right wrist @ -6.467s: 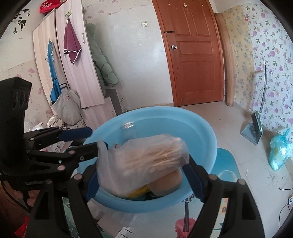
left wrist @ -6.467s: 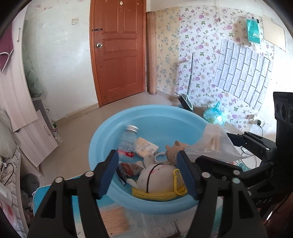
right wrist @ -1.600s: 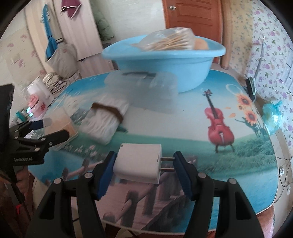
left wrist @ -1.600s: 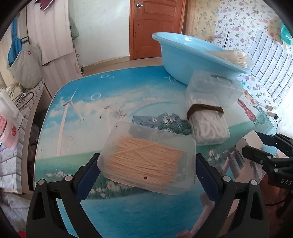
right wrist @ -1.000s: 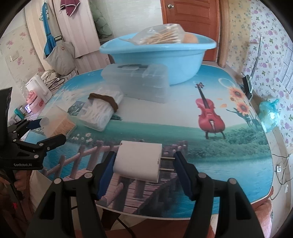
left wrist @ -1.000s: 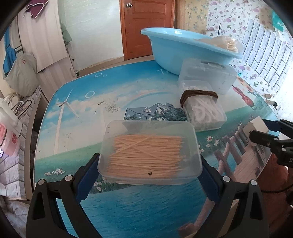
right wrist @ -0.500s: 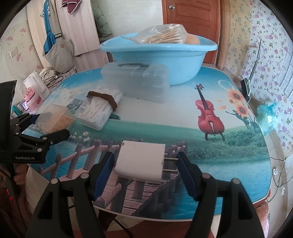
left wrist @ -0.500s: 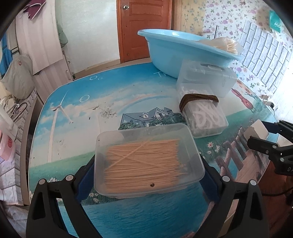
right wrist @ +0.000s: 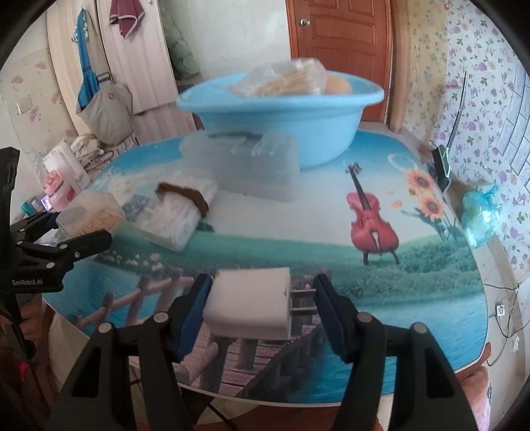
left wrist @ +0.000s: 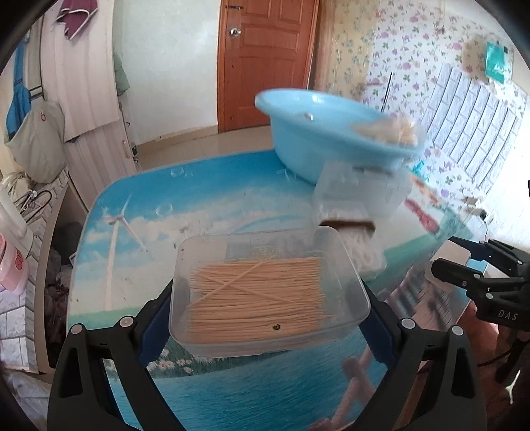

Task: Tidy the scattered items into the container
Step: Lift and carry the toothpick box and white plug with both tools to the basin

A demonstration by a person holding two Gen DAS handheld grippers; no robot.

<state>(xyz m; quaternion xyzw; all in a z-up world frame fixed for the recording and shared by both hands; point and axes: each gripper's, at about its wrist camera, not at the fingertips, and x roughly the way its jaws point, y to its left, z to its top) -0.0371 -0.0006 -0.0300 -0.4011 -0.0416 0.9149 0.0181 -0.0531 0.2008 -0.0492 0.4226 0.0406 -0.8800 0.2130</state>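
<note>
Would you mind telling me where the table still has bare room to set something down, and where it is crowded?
The table is bare on the violin-and-sunflower side, right of the blue basin and the clear lidded box. The windmill side, left of the toothpick box, is also free. It is crowded between basin, lidded box and the banded pack.

At your twelve o'clock stands a brown wooden door (left wrist: pixel 266 63) in a white wall (left wrist: pixel 172 66). Floral wallpaper (right wrist: pixel 477 109) covers your three o'clock side. Pale wardrobe panels (right wrist: pixel 139 56) fill ten o'clock, a maroon cloth (right wrist: pixel 127 15) hanging there, possibly a towel
</note>
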